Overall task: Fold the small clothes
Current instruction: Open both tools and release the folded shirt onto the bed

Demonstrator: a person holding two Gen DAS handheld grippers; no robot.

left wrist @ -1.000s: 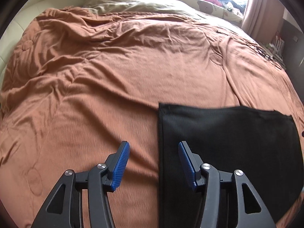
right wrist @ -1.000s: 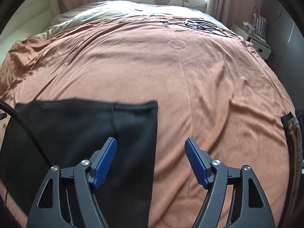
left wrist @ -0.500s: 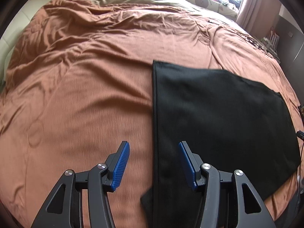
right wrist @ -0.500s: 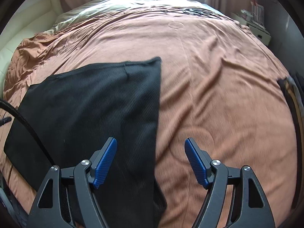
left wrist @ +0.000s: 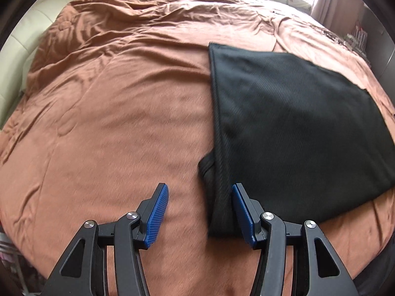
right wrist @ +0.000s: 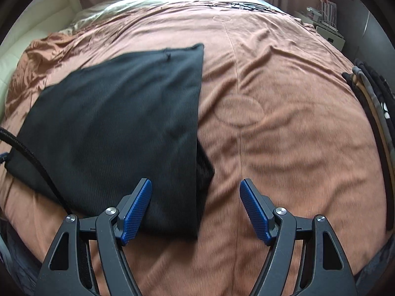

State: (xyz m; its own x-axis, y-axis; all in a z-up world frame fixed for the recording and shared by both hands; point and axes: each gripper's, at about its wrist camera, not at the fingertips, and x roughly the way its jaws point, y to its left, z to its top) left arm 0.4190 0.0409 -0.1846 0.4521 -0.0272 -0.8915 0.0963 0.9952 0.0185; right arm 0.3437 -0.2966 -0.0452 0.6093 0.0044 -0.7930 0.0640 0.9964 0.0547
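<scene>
The black ribbed garment [left wrist: 291,128] lay flat on the rust-brown bedspread [left wrist: 118,113], folded into a broad panel with a lower layer poking out at its near corners. Over the last second both cameras had drawn back toward the near edge of the bed, so more of the cloth came into sight, from a strip at the bottom of each view to nearly the whole panel. The left hand-held gripper [left wrist: 197,209] hung spread over the garment's near left corner, and the right hand-held gripper [right wrist: 196,207] hung spread over the near right corner [right wrist: 187,212]; neither pinched anything. That suggested one fold was finished and the near edge would be taken next. A stack of folded clothes [right wrist: 370,113] sat at the far right.
</scene>
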